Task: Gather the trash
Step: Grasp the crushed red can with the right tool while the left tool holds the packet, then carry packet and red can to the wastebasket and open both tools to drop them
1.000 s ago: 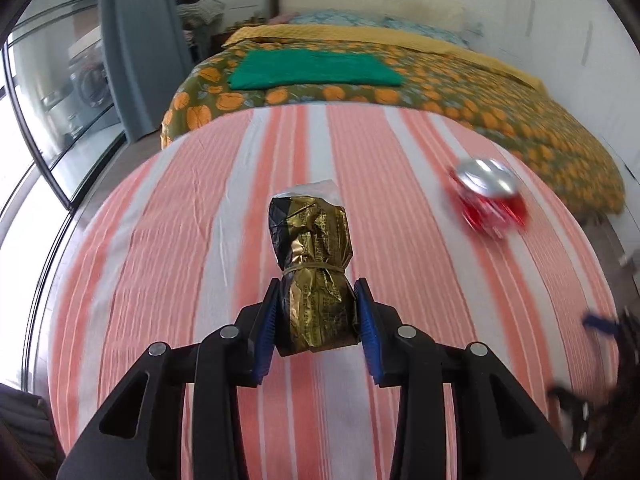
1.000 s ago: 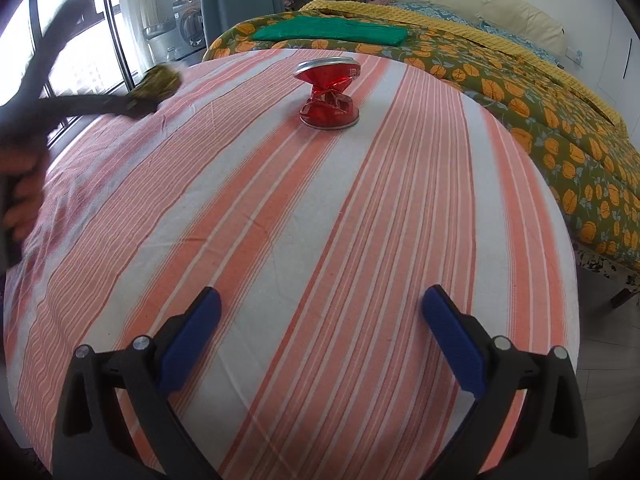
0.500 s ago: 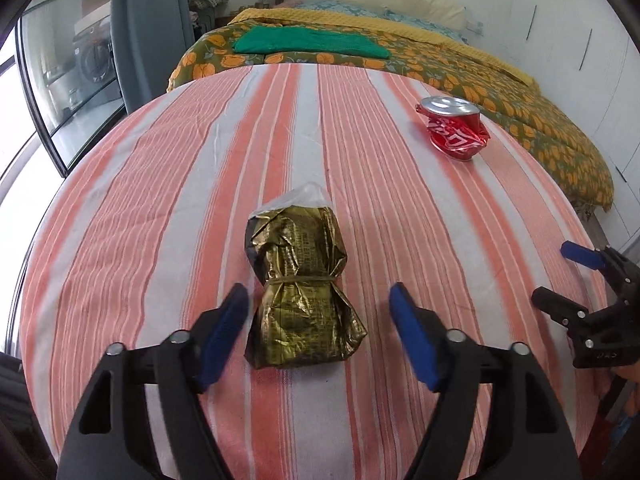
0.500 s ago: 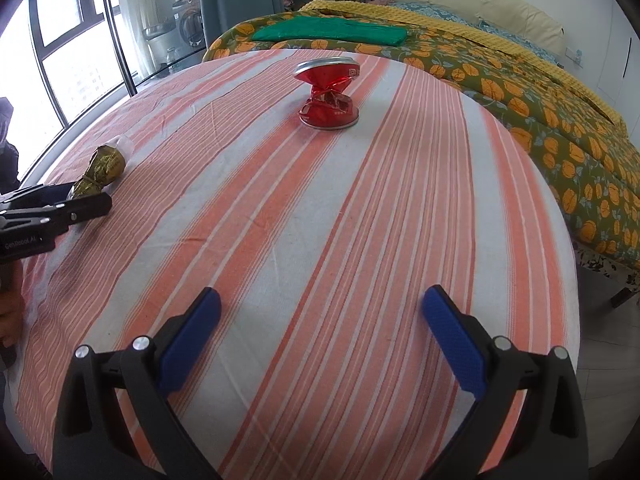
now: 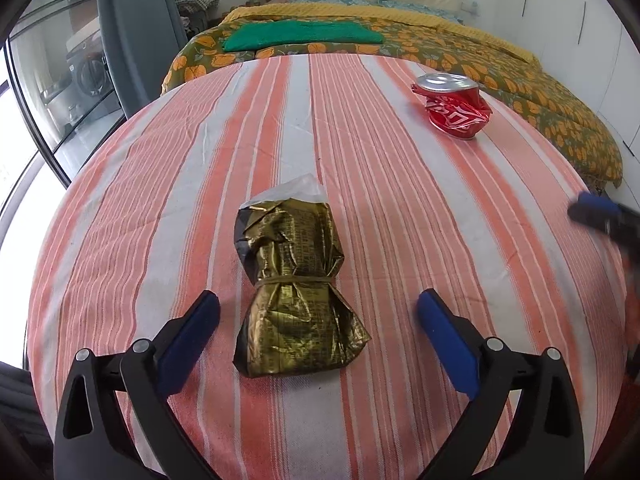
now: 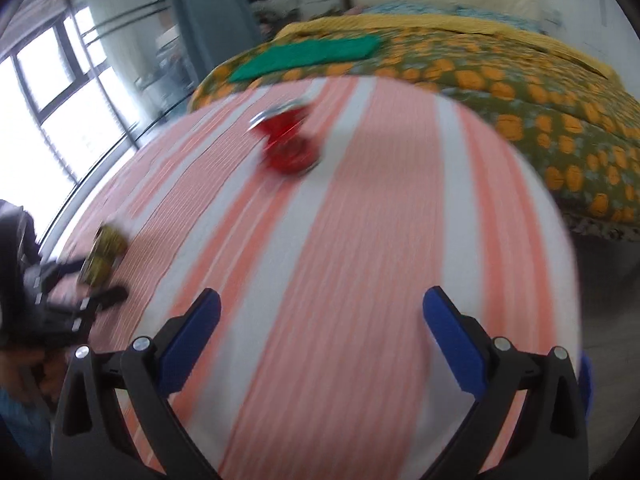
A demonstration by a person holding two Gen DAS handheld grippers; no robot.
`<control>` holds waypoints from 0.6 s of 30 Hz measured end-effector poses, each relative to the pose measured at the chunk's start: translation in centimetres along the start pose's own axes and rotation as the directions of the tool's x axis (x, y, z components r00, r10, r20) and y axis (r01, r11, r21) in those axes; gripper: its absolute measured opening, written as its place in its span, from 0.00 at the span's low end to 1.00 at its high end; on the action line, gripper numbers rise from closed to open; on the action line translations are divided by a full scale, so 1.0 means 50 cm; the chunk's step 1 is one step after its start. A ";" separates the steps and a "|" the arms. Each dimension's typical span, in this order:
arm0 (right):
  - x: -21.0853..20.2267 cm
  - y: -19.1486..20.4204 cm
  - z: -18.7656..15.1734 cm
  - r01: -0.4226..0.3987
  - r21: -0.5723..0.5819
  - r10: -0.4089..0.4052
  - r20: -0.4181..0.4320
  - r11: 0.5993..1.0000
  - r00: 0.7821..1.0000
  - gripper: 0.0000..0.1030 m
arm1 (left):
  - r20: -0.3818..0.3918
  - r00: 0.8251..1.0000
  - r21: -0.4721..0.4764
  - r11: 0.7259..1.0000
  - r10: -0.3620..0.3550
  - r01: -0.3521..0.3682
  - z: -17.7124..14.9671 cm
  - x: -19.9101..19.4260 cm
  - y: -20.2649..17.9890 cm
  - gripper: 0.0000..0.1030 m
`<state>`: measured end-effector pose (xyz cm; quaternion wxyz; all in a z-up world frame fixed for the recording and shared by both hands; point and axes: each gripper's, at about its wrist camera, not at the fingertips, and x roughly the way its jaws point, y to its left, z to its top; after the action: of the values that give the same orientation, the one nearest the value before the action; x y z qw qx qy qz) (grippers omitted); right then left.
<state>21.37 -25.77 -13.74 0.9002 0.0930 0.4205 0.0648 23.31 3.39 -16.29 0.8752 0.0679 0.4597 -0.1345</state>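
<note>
A crumpled gold foil wrapper [image 5: 292,292], tied round its middle, lies on the striped round table [image 5: 160,184]. My left gripper [image 5: 318,312] straddles its near end with the jaws opening wide, and the blue pads do not touch it. A crushed red can [image 5: 456,110] stands at the table's far right. In the blurred right wrist view my right gripper [image 6: 320,312] is open over bare cloth, with the can [image 6: 288,148] well ahead of it and the wrapper [image 6: 102,256] far to its left by the left gripper.
A bed with an orange-flowered cover [image 5: 500,64] and a folded green cloth [image 5: 300,34] lies just behind the table. Glass doors [image 5: 52,88] and a grey curtain [image 5: 136,28] stand at the left. A hand [image 6: 24,364] holds the left gripper.
The left gripper set the gold wrapper down on the table and let go, its jaws spreading wide. The right gripper has swung and rolled, so its view is now blurred.
</note>
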 end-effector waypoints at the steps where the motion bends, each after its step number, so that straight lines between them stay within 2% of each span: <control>1: 0.001 -0.012 0.022 0.007 0.009 -0.007 0.019 1.000 1.000 0.95 | 0.000 1.000 0.000 1.000 0.000 0.000 0.000 0.000 0.000 0.94; 3: 0.011 -0.014 0.061 0.009 -0.004 -0.008 0.035 1.000 0.999 0.95 | 0.000 1.000 -0.001 1.000 0.001 -0.001 -0.001 0.000 0.000 0.94; 5: 0.034 0.003 0.101 -0.023 -0.044 0.024 0.030 0.999 0.999 0.95 | 0.000 1.000 -0.001 1.000 0.002 -0.002 0.000 0.000 0.001 0.95; 7: 0.075 0.036 0.138 -0.060 -0.106 0.059 -0.016 0.993 0.998 0.95 | 0.000 1.000 -0.001 1.000 0.002 -0.002 -0.001 0.000 0.002 0.95; 10: 0.147 0.087 0.166 -0.009 -0.198 -0.004 -0.063 0.980 0.998 0.95 | 0.000 1.000 0.000 1.000 0.001 -0.001 0.000 0.000 0.002 0.95; 14: 0.210 0.116 0.177 0.020 -0.209 -0.037 -0.077 0.978 0.996 0.92 | 0.000 1.000 0.000 1.000 0.001 -0.001 0.000 0.001 0.002 0.95; 15: 0.219 0.116 0.177 0.024 -0.202 -0.041 -0.083 0.979 0.996 0.76 | 0.000 1.000 0.000 1.000 0.001 -0.001 0.000 0.001 0.002 0.95; 16: 0.224 0.117 0.176 0.034 -0.200 -0.053 -0.090 0.979 0.995 0.71 | 0.000 1.000 0.000 1.000 0.001 -0.001 0.000 0.001 0.002 0.95; 17: 0.216 0.116 0.177 0.047 -0.199 -0.063 -0.073 0.979 0.995 0.53 | 0.000 1.000 0.000 1.000 0.001 -0.001 0.000 0.000 0.002 0.95; 18: 0.217 0.114 0.178 0.041 -0.196 -0.056 -0.075 0.980 0.996 0.53 | 0.000 1.000 0.000 1.000 0.001 -0.001 0.000 0.000 0.002 0.95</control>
<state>34.90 -19.10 -14.98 0.8886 -0.0084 0.4502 0.0873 23.33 3.49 -16.32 0.8754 0.0678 0.4595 -0.1341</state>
